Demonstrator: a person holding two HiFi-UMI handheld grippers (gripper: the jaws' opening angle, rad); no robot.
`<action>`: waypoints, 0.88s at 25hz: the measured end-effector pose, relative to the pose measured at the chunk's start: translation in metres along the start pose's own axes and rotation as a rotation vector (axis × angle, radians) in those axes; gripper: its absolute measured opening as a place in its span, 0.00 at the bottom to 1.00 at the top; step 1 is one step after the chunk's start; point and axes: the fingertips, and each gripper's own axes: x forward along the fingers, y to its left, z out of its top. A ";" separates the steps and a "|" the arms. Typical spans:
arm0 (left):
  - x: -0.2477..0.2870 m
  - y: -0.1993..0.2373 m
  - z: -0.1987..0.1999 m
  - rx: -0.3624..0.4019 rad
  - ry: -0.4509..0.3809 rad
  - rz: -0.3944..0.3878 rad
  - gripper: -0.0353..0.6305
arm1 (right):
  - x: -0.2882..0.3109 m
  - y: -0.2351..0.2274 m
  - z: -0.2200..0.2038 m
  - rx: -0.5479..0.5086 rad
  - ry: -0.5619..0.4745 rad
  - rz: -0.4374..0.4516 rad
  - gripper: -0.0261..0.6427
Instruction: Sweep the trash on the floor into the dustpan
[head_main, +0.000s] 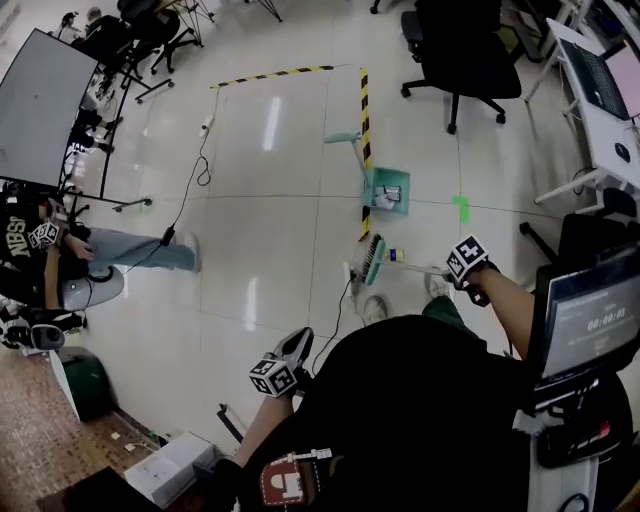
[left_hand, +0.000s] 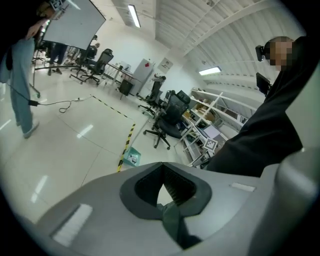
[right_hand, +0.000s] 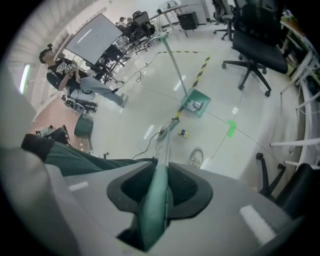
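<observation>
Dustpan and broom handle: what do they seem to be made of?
Dustpan: likely plastic, going by its uniform matte teal colour and moulded box shape. Broom handle: the teal grip looks like smooth plastic with a soft sheen. The pale shaft beyond could be metal or plastic.

The dustpan (head_main: 388, 190) and broom (head_main: 375, 259) are teal, the floor tape (head_main: 364, 110) striped yellow and black.

Two tools (head_main: 298, 342) (head_main: 450, 270), one broom (head_main: 374, 260), one dustpan (head_main: 388, 190), one trash piece (head_main: 397, 255) on floor.

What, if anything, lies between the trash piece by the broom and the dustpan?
Nothing visible does: only bare tile separates the trash piece from the dustpan. The striped floor tape runs just left of that path, flat on the floor.
</observation>
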 end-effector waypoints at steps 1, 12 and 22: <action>0.001 -0.004 -0.003 -0.022 -0.016 0.033 0.05 | 0.005 -0.009 0.008 -0.027 0.021 0.005 0.18; 0.036 -0.066 0.005 -0.142 -0.161 0.206 0.05 | 0.013 -0.142 0.087 -0.250 0.221 -0.129 0.18; 0.086 -0.070 0.042 -0.077 -0.098 0.075 0.05 | -0.054 -0.225 0.089 -0.135 0.155 -0.247 0.18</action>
